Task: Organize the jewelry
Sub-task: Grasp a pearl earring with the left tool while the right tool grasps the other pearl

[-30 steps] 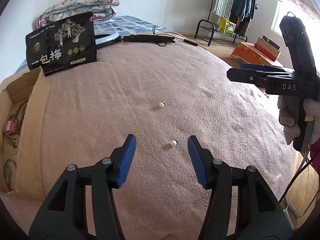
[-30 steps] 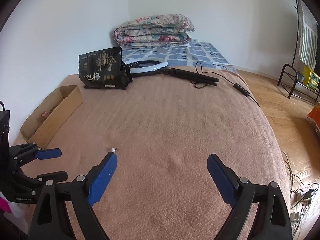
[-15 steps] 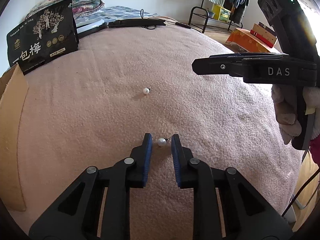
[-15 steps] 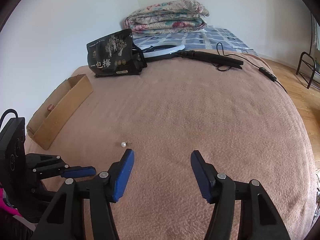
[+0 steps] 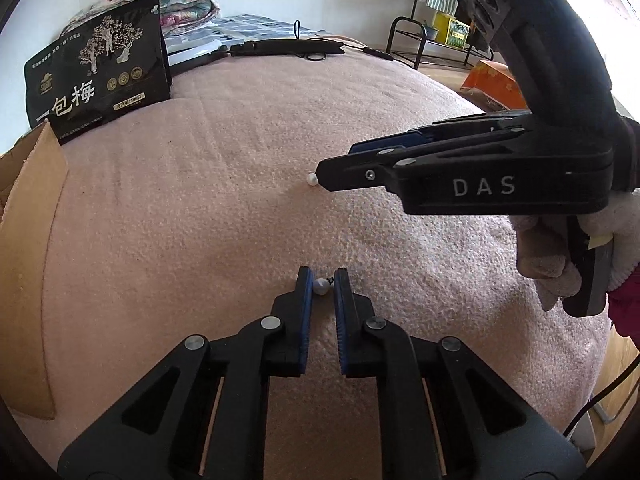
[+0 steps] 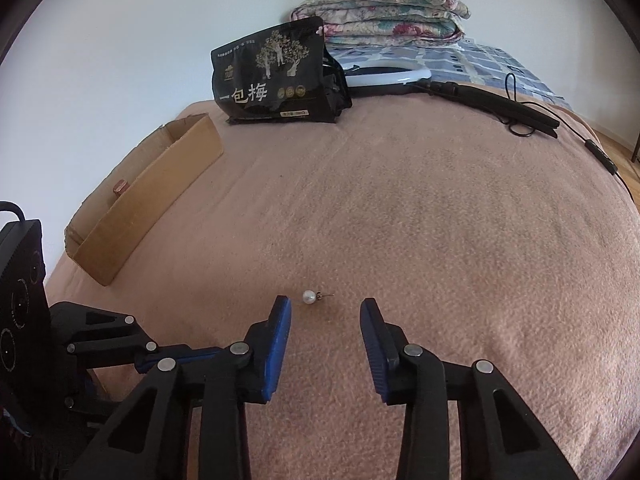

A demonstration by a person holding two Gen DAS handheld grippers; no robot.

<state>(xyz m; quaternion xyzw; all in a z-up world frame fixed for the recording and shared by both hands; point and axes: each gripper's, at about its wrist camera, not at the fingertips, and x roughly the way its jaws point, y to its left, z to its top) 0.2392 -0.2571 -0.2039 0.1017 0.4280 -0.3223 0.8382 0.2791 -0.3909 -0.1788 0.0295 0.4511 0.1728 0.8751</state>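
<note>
Two pearl studs on pink blanket [image 5: 240, 208]. Left wrist cam: left gripper [image 5: 321, 280] pinched narrow round near pearl stud [image 5: 321, 286] at its tips, jaws just closed in. Right wrist cam: right gripper [image 6: 325, 312] half-wide, jaws just closing, far pearl stud [image 6: 308, 297] lying just ahead of fingertips [image 6: 281, 312], untouched. Cardboard box [image 6: 152, 196] at left.
</note>
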